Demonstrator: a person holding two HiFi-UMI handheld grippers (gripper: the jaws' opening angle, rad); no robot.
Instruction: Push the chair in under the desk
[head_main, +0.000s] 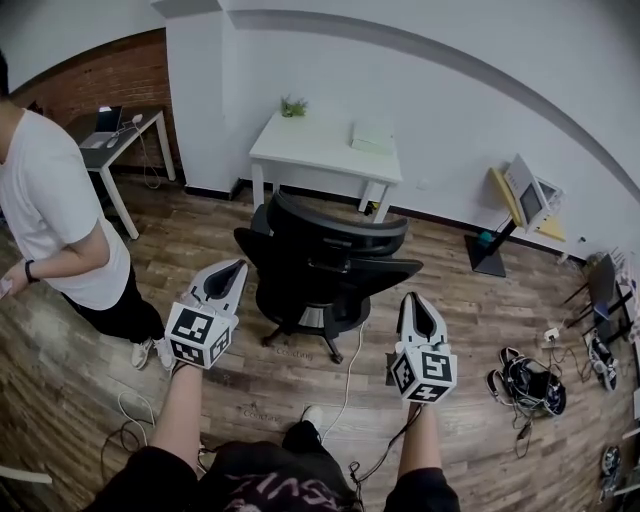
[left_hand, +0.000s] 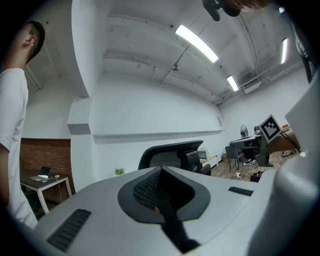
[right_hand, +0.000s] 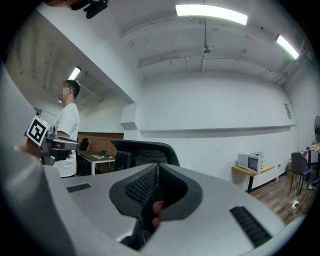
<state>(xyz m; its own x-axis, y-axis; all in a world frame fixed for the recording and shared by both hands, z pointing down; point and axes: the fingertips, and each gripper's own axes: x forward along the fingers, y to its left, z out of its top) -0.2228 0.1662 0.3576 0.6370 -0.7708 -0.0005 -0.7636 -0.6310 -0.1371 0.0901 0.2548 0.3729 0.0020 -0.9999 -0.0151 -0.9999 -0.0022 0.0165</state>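
Note:
A black mesh office chair (head_main: 320, 265) stands on the wood floor, its back toward me, in front of a white desk (head_main: 325, 148) by the wall. My left gripper (head_main: 232, 272) hangs near the chair's left side, jaws shut and empty, a short way from it. My right gripper (head_main: 417, 304) hovers off the chair's right side, also shut with nothing held. The chair's headrest (left_hand: 172, 155) rises beyond the closed jaws in the left gripper view, and the chair back (right_hand: 145, 152) shows in the right gripper view.
A person in a white shirt (head_main: 45, 215) stands at the left. A second desk with a laptop (head_main: 108, 132) is at the far left. A white box (head_main: 374, 136) and small plant (head_main: 293, 106) sit on the white desk. Cables and gear (head_main: 530, 385) lie at the right; a cord (head_main: 350, 370) runs across the floor.

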